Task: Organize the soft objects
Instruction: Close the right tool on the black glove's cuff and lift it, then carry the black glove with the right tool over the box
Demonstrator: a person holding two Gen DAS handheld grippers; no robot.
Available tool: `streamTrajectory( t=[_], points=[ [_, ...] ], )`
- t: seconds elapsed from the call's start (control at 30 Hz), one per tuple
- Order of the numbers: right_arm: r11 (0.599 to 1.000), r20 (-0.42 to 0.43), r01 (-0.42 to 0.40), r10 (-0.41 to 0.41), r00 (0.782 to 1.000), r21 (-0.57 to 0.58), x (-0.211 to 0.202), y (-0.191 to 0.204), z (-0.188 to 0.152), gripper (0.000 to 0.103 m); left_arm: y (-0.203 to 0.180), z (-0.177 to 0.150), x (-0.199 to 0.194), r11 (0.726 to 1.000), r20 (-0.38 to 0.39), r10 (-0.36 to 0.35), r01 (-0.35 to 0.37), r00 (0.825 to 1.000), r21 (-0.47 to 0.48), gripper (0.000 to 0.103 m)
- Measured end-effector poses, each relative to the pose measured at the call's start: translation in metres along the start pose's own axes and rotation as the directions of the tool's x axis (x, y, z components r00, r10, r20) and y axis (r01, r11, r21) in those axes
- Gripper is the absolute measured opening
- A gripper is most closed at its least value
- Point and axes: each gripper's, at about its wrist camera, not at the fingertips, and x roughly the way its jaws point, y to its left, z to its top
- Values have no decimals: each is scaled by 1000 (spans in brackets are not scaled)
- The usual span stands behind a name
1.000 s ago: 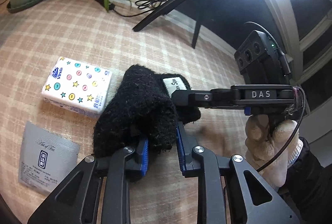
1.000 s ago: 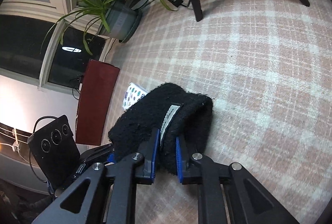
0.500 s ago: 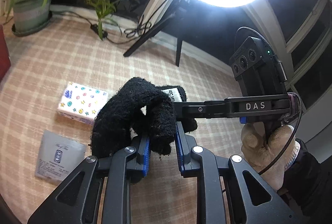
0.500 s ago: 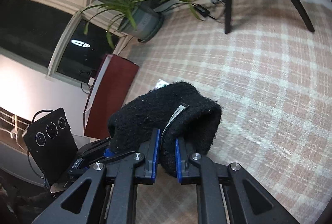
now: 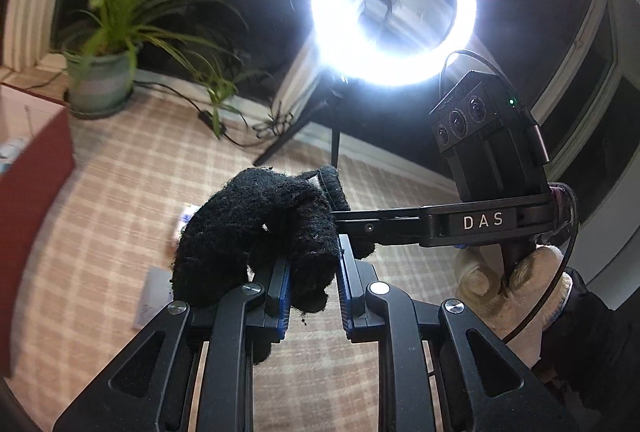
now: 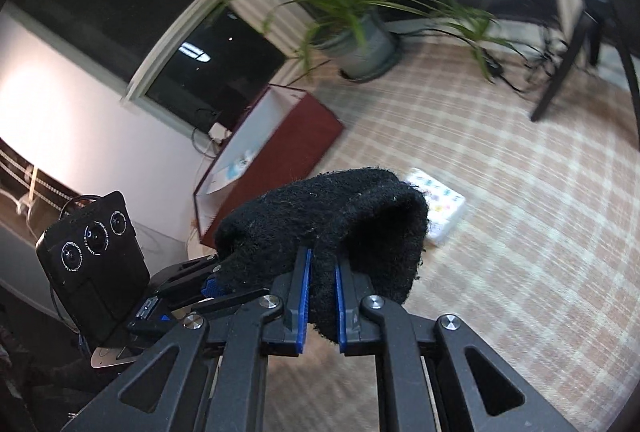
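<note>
Above plaid cloth (image 6: 520,192) — black glove (image 6: 340,216) pinched between both claws, left (image 5: 312,288) and right (image 6: 320,296).

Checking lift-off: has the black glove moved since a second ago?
Yes. The glove, clamped by both grippers, has risen off the rug; the tissue pack below looks smaller.

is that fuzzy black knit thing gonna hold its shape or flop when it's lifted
Likely floppy: the fuzzy black knit item droops over the left hand-held gripper and sags beside the right hand-held gripper. Probably light, and its rough pile should resist slipping.
</note>
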Motion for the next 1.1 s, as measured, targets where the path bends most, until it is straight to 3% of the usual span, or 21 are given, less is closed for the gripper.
streamTrajectory(
  t=[0.2, 0.57, 1.1],
  points=[
    [998, -4, -22, 22, 1000, -67, 16, 46, 10, 10, 9, 1, -43, 999, 62, 32, -31, 998, -14, 18],
    [982, -42, -58, 51, 998, -181, 75, 132, 32, 10, 62, 1, -113, 992, 143, 113, -103, 983, -71, 18],
    [962, -94, -49, 24, 995, -270, 178, 205, 78, 10, 165, 18, -159, 971, 148, 213, -192, 966, -145, 18]
  ],
)
